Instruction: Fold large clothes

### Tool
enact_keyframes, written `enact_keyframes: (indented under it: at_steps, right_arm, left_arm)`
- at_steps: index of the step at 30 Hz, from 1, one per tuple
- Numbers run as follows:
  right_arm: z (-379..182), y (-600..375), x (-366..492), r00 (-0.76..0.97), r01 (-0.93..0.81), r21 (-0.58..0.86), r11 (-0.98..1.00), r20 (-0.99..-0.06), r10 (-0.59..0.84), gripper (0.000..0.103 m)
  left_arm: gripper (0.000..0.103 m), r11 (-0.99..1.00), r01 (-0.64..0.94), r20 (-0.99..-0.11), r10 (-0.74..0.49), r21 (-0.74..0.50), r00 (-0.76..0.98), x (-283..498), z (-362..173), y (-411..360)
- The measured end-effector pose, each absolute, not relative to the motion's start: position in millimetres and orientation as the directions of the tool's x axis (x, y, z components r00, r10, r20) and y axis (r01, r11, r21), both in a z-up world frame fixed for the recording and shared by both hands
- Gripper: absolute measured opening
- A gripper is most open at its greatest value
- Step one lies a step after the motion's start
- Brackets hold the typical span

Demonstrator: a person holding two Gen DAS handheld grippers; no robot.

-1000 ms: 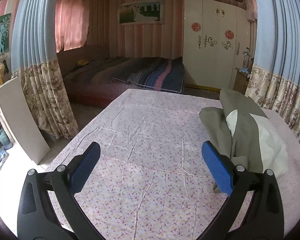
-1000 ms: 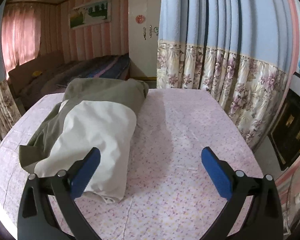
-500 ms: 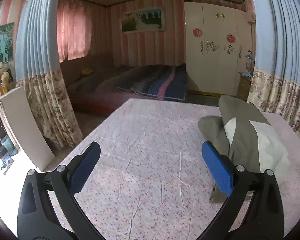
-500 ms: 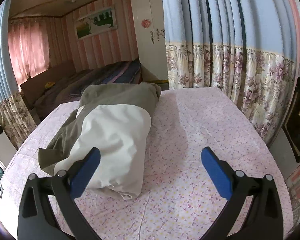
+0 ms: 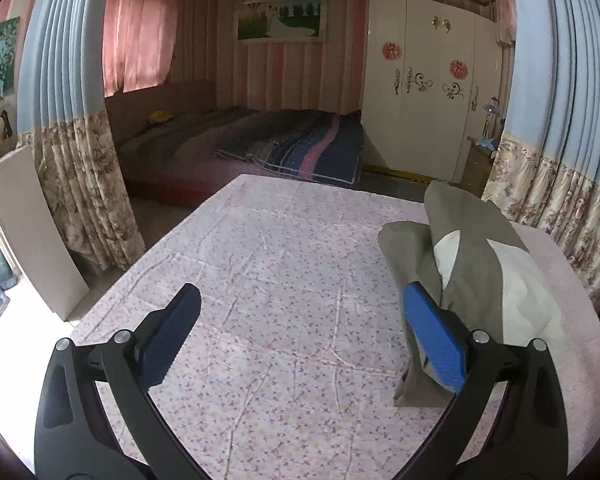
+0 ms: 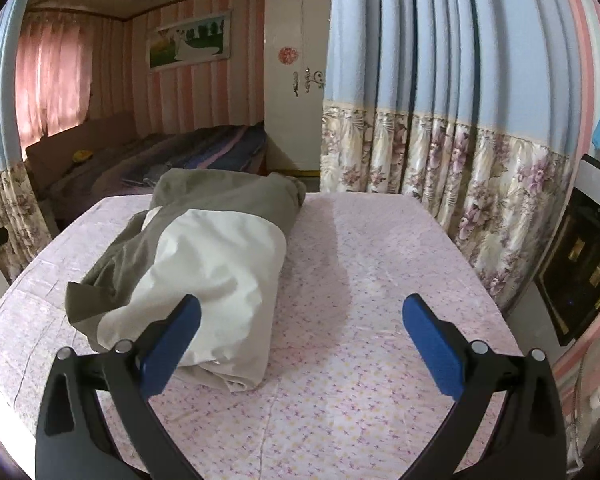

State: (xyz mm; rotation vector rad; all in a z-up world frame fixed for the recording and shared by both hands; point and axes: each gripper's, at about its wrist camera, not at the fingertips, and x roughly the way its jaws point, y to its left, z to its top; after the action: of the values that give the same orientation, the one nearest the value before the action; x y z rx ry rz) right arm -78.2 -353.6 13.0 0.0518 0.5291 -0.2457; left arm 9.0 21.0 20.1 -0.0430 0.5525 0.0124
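Note:
An olive-green and cream garment (image 6: 204,256) lies bundled lengthwise on the floral tablecloth (image 6: 360,288). In the left wrist view the same garment (image 5: 484,268) lies at the right side of the table, with an olive corner near the right blue pad. My left gripper (image 5: 300,320) hovers open above the bare cloth, left of the bundle, holding nothing. My right gripper (image 6: 300,324) is open too, above the near end of the table. Its left pad overlaps the cream end of the bundle in the picture; whether it touches I cannot tell.
The table (image 5: 284,264) wears a pink floral cloth. Blue and floral curtains (image 6: 440,128) hang close behind its right side, another curtain (image 5: 72,152) at the left. A white board (image 5: 32,232) leans by the left edge. A bed (image 5: 260,144) and wardrobe (image 5: 424,96) stand beyond; an oven (image 6: 580,264) at far right.
Both grippers have drawn back and risen slightly, so more of the table and bundle shows. The garment has not moved. Both stay open.

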Motion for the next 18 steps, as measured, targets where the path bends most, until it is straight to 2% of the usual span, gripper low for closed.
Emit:
enact_keyframes:
  at_steps: [7, 13, 18]
  right_arm:
    - [19.2, -369.1, -81.6, 0.851, 0.249, 0.07, 0.966, -0.491, -0.184, 0.101]
    - [14.0, -360.6, -69.0, 0.836, 0.236, 0.05, 0.97, -0.519, -0.177, 0.101]
    - [15.3, -365.9, -69.5, 0.841, 0.238, 0.142, 0.961, -0.524, -0.131, 0.101]
  left_arm:
    - [0.1, 1.0, -0.022, -0.526, 0.008, -0.019, 0.851, 7.7, 17.9, 11.8]
    - [0.1, 0.999, 0.016, -0.519, 0.003, 0.033, 0.854, 4.6, 18.5, -2.2]
    - [0.1, 0.998, 0.023, -0.511, 0.007, 0.052, 0.86, 2.1, 22.6, -3.5]
